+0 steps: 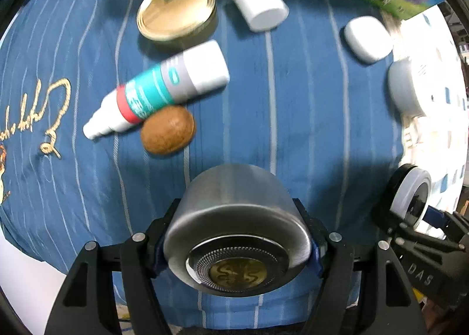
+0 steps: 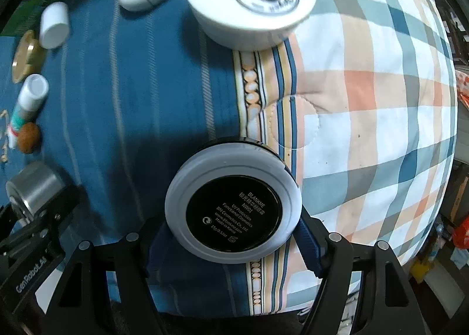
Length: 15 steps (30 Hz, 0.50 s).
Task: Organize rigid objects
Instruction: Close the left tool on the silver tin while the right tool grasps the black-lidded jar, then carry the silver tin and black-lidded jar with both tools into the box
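Left claw clamped on steel cylinder, low centre at 6 o'clock over the blue striped sheet; spray bottle and brown nut touching at 10 o'clock. Right claw clamped on round compact, over the sheet's edge beside the checked quilt; white jar at 12.

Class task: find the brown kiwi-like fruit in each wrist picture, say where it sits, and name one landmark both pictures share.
Left wrist view: the brown fruit lies left of centre, touching the teal spray bottle.
Right wrist view: the brown fruit sits small at the far left edge, beside the same bottle.
Shared landmark: the gold tin lid.
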### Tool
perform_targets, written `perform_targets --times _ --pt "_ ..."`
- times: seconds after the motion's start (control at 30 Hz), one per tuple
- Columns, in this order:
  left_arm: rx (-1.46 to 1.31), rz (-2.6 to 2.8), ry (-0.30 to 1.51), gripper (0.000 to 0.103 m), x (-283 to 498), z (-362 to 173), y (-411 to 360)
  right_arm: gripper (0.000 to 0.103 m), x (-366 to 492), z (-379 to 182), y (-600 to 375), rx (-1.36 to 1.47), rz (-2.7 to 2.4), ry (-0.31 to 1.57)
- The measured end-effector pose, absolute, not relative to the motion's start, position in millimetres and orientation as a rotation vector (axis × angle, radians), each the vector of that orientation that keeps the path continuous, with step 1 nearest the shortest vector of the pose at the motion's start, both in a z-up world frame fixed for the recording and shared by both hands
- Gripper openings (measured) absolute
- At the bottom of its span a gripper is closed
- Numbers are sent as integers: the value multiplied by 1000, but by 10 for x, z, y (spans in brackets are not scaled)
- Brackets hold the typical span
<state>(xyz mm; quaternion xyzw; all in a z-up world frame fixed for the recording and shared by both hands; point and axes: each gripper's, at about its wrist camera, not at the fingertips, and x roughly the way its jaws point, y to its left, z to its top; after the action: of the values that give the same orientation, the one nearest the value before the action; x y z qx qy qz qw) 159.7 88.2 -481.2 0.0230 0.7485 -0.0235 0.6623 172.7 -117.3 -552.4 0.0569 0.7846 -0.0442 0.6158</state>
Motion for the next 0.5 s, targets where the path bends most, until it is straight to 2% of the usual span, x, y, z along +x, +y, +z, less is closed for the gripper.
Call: perform_targets --times 0.3,0.5 --pt "-20 -124 1561 69 1605 -4071 1073 76 1662 -4930 -1229 200 -15 1702" --pt "-55 -180 1441 69 2100 -3305 877 76 1750 -4274 -1388 238 29 1570"
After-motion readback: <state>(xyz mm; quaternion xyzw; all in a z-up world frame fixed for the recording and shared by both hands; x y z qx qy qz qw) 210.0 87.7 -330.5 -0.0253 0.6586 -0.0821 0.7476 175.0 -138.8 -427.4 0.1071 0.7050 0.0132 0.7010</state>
